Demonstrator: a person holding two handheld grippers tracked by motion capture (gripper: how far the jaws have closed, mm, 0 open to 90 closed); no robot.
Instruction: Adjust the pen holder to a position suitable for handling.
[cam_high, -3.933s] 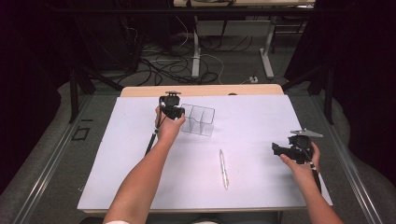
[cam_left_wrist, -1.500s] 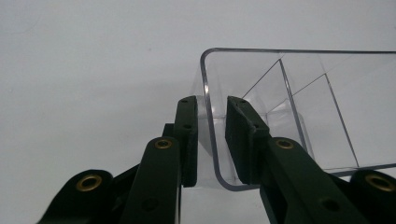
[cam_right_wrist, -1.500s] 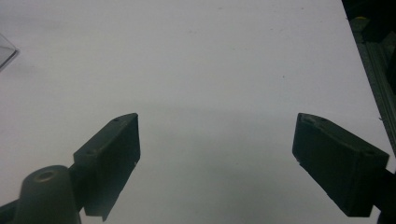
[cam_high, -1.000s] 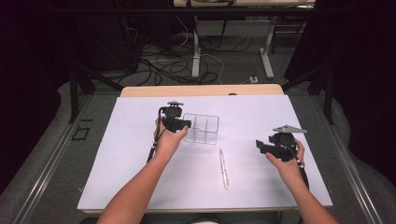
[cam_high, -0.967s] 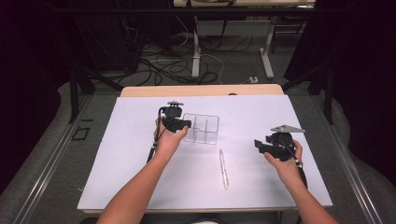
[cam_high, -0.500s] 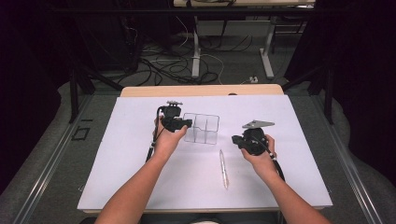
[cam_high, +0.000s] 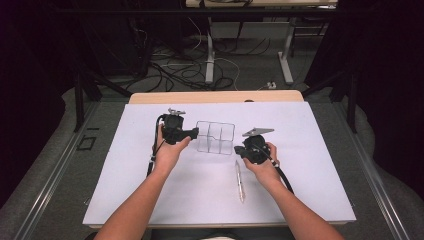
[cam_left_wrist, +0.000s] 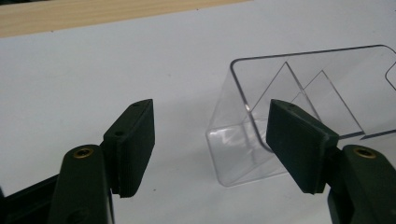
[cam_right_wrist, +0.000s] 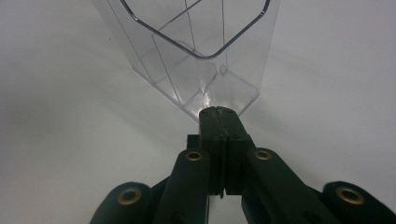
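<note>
High view: clear organizer (cam_high: 215, 137) stood on desk (cam_high: 125, 200), released by left gripper (cam_high: 192, 133), jaws just spread; right gripper (cam_high: 239, 151) pressed together, empty; pen (cam_high: 240, 181) not yet picked.

A white worktop (cam_high: 320, 150) with a pale wooden strip along its far edge carries a clear plastic organiser (cam_high: 215, 137) (split into compartments) lying near the middle, and a pen (cam_high: 240, 180) lying lengthwise nearer the person, just apart from the organiser.
</note>
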